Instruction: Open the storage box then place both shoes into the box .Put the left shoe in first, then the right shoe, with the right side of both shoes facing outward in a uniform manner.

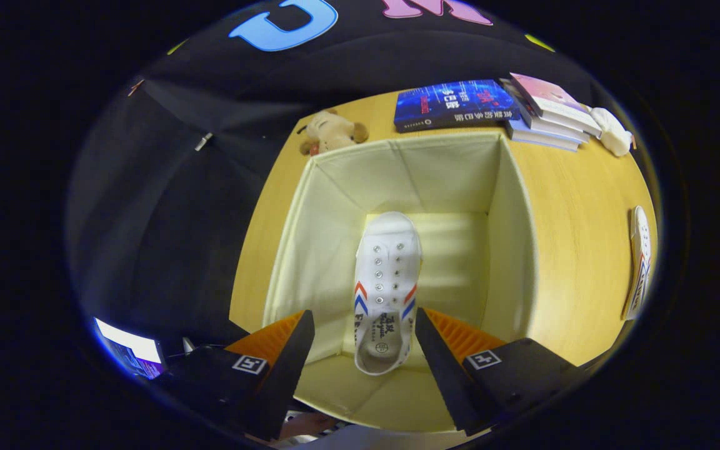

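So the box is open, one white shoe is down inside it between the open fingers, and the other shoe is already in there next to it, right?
Not quite. The gripper view shows the other shoe out on the wooden table, beside the box, not in it. The rest holds: the box is open, one white shoe lies inside, and the gripper is open above it.

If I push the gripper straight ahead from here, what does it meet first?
Most likely the white shoe lying in the open storage box. The gripper points down into the box with its jaws open either side of the shoe's heel. Depth is unclear.
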### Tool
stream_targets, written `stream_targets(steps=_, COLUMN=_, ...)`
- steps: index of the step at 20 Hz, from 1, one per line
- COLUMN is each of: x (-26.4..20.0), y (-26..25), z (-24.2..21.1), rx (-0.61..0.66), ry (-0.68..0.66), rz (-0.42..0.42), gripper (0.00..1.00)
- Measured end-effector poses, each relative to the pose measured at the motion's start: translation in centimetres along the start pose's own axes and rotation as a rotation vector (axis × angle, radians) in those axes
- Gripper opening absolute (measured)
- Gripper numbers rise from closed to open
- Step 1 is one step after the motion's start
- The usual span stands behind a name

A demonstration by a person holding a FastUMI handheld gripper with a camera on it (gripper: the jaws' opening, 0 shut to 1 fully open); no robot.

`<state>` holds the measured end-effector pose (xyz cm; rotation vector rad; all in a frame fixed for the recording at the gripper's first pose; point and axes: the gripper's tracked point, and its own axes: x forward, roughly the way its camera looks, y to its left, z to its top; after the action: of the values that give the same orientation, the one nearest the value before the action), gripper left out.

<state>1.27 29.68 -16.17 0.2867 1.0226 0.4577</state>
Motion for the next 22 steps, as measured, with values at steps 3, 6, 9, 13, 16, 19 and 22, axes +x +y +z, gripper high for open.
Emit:
stream_targets(steps=3, x=-4.8, y=-1.9, z=2.7, rx=-0.052, ry=-0.103, rz=0.013, gripper=0.99)
stream_targets(steps=6, x=-9.2, y=-7.0, z=4.7, rx=-0.087, ry=-0.193, rz=-0.047, gripper=0.99)
stream_targets(steps=9, x=-12.6, y=-13.4, z=5.4, rx=-0.093, ry=-0.240, rz=-0.137, gripper=0.99)
stream_targets(steps=13, x=-15.0, y=-21.6, z=4.6, rx=-0.048, ry=-0.257, rz=-0.240, gripper=0.99)
stream_targets(steps=16, x=-16.4, y=-27.7, z=3.7, rx=-0.008, ry=-0.261, rz=-0.309, gripper=0.99)
stream_targets(steps=19, x=-18.0, y=-34.7, z=2.6, rx=0.001, ry=-0.256, rz=-0.409, gripper=0.99)
stream_targets(steps=22, x=-18.3, y=-41.2, z=0.7, rx=-0.035, ry=-0.223, rz=-0.509, gripper=0.99)
